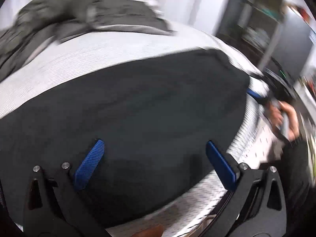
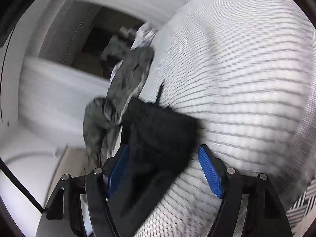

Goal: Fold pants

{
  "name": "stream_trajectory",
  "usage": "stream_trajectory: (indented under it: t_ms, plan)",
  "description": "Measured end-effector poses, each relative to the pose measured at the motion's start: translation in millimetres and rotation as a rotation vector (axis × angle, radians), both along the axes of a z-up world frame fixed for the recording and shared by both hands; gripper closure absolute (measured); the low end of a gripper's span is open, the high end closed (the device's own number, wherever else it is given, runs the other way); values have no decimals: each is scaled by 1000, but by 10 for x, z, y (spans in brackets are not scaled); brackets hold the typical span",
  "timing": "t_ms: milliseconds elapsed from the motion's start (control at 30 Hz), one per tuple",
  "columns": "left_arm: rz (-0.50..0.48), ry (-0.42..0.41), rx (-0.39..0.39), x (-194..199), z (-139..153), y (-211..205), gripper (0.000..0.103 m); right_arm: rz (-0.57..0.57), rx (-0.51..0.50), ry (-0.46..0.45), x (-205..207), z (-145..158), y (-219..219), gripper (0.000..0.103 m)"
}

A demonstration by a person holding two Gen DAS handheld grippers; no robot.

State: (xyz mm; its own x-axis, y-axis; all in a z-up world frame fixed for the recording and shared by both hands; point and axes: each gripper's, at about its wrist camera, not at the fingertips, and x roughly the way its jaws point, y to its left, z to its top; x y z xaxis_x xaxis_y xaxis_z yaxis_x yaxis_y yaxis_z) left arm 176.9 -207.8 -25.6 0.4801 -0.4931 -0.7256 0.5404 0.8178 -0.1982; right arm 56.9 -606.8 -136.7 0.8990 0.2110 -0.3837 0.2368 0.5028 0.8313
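Striped white bedding (image 1: pixel 122 47) fills both blurred views, with the dark pants (image 1: pixel 138 106) spread flat across its middle and a heap of grey-green garments (image 1: pixel 59 13) toward eleven o'clock. Above the fabric, the left gripper (image 1: pixel 156 162) hovers with jaws spread wide and nothing between them. At three o'clock in that view a hand (image 1: pixel 284 116) carries the right gripper (image 2: pixel 164 169), whose jaws stand partly apart, a bunched end of the pants lying between the pads; whether they pinch it cannot be told. With one end unheld, any pull from the right would likely drag the cloth crooked or spill it over the bed edge.
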Motion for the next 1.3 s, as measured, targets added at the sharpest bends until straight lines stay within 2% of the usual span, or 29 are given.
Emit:
stream_trajectory:
  t_ms: [67, 100, 133, 167, 200, 267, 333, 367, 400, 467, 500, 600, 667, 767, 900, 967, 1000, 1033, 1067, 1100, 1133, 1200, 1233, 1300]
  plan:
    - [-65, -3, 20, -84, -41, -291, 1, 3, -144, 83, 139, 79, 156, 64]
    - [-74, 2, 39, -139, -77, -357, 1, 9, -162, 76, 132, 107, 184, 72]
    - [-78, 10, 61, -156, -119, -407, 1, 19, -138, 35, 68, 146, 186, 86]
    - [-82, 18, 96, -170, -178, -481, 1, 25, -125, -19, -38, 201, 181, 89]
    - [-86, 20, 118, -143, -231, -539, 1, 35, -143, -41, -130, 255, 192, 89]
    - [-100, 10, 174, -174, -323, -644, 0, 46, -190, -11, -232, 260, 210, 88]
    - [-111, -16, 205, -263, -337, -726, 0, 56, -185, 130, -211, 38, 155, 87]
    - [-111, -18, 199, -272, -317, -664, 1, 64, -162, 158, -223, -39, 121, 84]
    - [-112, -17, 174, -297, -274, -653, 1, 57, -141, 136, -261, -20, 83, 79]
    - [-121, -12, 108, -252, -198, -534, 1, -15, -193, 84, -427, 169, 54, 43]
    - [-120, -16, 75, -252, -142, -520, 1, -65, -233, 57, -516, 265, 40, 36]
    - [-97, -15, 43, -117, -75, -483, 1, -95, -266, -46, -581, 527, -63, 34]
    - [-82, 34, 82, 24, -176, -582, 1, -71, -309, -39, -430, 684, -107, 27]
    - [-82, 30, 137, 108, -261, -663, 0, 50, -376, 18, 92, 847, -102, 27]
    - [-87, 25, 126, 64, -270, -618, 0, 187, -413, 88, 783, 857, 80, 27]
    - [-89, 18, 121, 93, -293, -600, 0, 228, -477, 144, 1078, 785, 193, 28]
    - [-92, 15, 123, 75, -294, -586, 0, 257, -519, 170, 1203, 727, 242, 32]
    - [-94, 14, 122, 64, -291, -568, 0, 296, -573, 210, 1330, 700, 320, 58]
    - [-93, 17, 118, 68, -289, -547, 0, 323, -611, 222, 1427, 690, 388, 80]
    - [-94, 17, 116, 67, -288, -528, 0, 354, -657, 228, 1517, 682, 455, 84]
    - [-96, 17, 116, 71, -297, -524, 0, 350, -711, 240, 1569, 693, 506, 85]
    - [-96, 21, 108, 80, -304, -484, 0, 269, -745, 291, 1625, 643, 474, 84]
    - [-93, 27, 105, 99, -299, -477, 0, 188, -742, 335, 1648, 603, 398, 79]
    - [-85, 32, 93, 92, -270, -427, 0, 152, -704, 346, 1619, 580, 335, 68]
